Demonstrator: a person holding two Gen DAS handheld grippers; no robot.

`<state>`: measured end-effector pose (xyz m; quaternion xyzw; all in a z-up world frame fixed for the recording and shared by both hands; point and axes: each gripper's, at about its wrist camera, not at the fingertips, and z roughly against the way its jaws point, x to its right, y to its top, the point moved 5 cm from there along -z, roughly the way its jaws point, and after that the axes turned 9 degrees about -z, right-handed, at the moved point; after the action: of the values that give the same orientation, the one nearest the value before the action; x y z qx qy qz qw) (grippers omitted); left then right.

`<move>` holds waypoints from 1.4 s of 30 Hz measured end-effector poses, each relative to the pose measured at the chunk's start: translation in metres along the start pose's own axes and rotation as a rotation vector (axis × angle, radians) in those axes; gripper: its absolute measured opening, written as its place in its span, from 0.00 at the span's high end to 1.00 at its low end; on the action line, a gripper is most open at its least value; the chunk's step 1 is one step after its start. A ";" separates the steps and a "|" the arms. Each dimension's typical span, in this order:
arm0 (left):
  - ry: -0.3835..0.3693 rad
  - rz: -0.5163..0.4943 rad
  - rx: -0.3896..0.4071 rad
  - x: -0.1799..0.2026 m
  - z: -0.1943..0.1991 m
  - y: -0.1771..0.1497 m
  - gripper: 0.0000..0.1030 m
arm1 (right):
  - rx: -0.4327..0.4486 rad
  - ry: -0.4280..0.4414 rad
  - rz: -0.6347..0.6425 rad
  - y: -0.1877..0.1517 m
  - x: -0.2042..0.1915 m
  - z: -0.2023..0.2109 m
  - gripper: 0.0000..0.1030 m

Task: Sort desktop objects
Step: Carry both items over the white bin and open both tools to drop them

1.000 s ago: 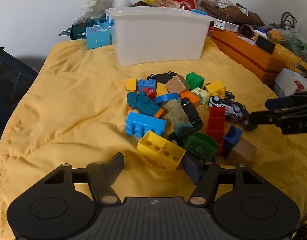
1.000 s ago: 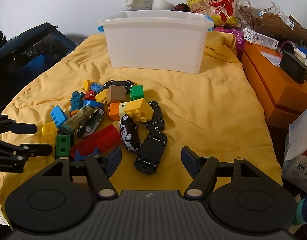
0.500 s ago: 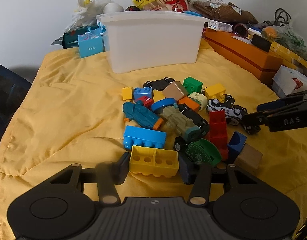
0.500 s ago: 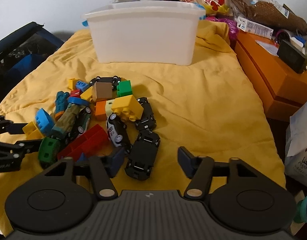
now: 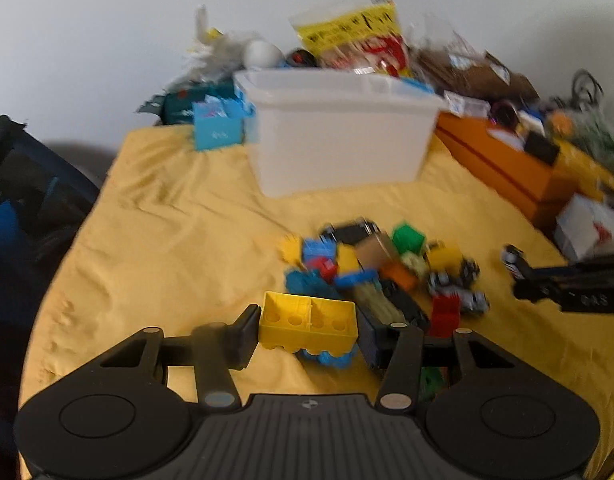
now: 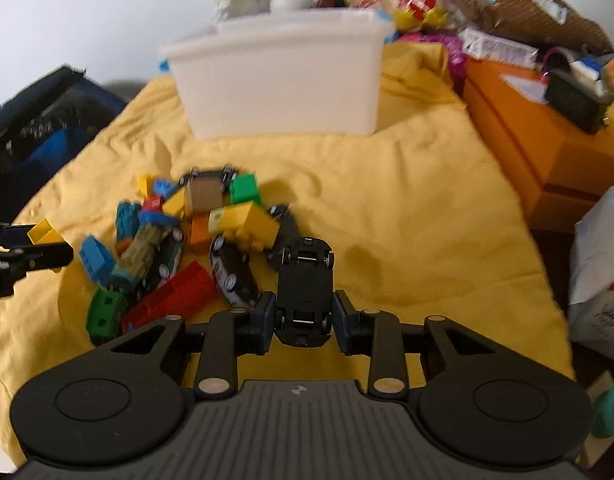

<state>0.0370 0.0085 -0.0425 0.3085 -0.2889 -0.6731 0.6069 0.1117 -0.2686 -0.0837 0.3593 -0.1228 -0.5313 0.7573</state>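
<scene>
Yellow brick has lifted, left gripper jaws clamping it; right gripper jaws closing on black car.

Soft, even daylight fills both my views, bright with no glare. Motion blur smears the translucent white plastic storage bin and the pile of coloured toy bricks. My black tongs cast faint shadows on the yellow quilted cloth. Fisheye bending darkens the corners.
</scene>
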 end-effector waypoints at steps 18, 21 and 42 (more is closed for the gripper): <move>0.064 0.043 0.138 -0.047 -0.018 0.201 0.48 | 0.266 0.128 -0.002 0.204 -0.028 0.032 0.67; 0.058 0.023 0.119 -0.047 -0.037 0.228 0.48 | 0.243 0.133 0.005 0.230 -0.033 0.019 0.67; 0.038 0.019 -0.126 -0.041 -0.150 0.264 0.34 | -0.018 -0.005 0.075 0.262 -0.029 -0.099 0.59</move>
<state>0.3238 0.0217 0.0649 0.2798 -0.2373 -0.6781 0.6369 0.3439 -0.1556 0.0281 0.3463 -0.1332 -0.5043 0.7797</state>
